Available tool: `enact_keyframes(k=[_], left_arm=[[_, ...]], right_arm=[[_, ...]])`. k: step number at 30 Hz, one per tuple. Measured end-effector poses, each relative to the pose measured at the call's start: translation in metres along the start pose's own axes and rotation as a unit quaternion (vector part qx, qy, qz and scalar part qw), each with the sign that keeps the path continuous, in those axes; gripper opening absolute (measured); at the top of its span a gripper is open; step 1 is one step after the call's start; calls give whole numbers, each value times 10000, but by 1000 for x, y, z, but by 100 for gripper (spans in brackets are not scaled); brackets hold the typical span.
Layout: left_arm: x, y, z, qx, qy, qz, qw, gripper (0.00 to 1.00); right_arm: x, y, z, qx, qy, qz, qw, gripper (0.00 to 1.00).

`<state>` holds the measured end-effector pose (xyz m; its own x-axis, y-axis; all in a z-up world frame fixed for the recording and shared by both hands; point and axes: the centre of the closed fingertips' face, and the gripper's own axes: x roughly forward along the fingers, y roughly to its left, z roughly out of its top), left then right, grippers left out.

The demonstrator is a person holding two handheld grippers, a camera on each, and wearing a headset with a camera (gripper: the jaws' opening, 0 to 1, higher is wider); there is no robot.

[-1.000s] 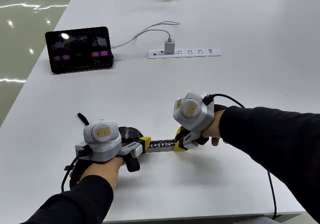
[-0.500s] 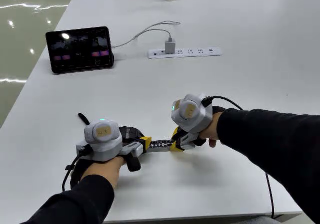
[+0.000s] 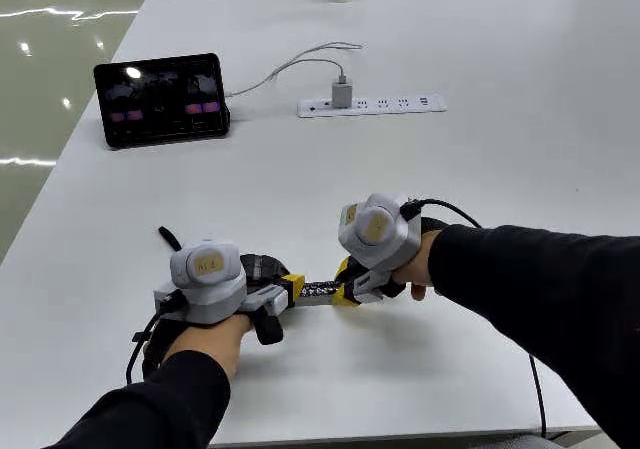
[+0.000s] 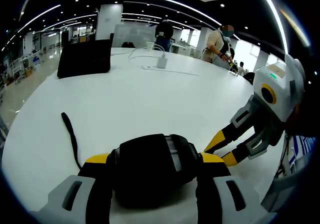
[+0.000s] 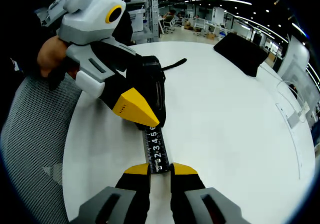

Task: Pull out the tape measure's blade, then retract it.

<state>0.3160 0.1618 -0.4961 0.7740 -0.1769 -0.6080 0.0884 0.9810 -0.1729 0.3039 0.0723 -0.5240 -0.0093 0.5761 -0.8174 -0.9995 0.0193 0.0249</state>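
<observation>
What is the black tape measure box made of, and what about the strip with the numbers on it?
The case looks like black plastic, maybe with a rubbery coat: it is matte, with only a soft shine and a ridged band. I cannot tell which. The blade looks like thin painted metal: it is dark, has white printed numbers and lies flat and straight. Metal is my guess.

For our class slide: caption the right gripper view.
Right gripper pinches the tape blade end; left gripper clamps the black case.

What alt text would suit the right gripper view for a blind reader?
The yellow-tipped right gripper pinches the end of a short black numbered tape blade, which runs to a black tape measure case clamped by the left gripper on a white table.
</observation>
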Motion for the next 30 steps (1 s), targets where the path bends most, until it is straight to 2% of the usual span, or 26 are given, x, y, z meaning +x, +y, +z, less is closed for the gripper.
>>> enact_keyframes(k=[30], left_arm=[[-1, -1, 0, -45, -10, -25, 10000, 63]], right_arm=[[16, 4, 24, -42, -240, 42, 9997, 11]])
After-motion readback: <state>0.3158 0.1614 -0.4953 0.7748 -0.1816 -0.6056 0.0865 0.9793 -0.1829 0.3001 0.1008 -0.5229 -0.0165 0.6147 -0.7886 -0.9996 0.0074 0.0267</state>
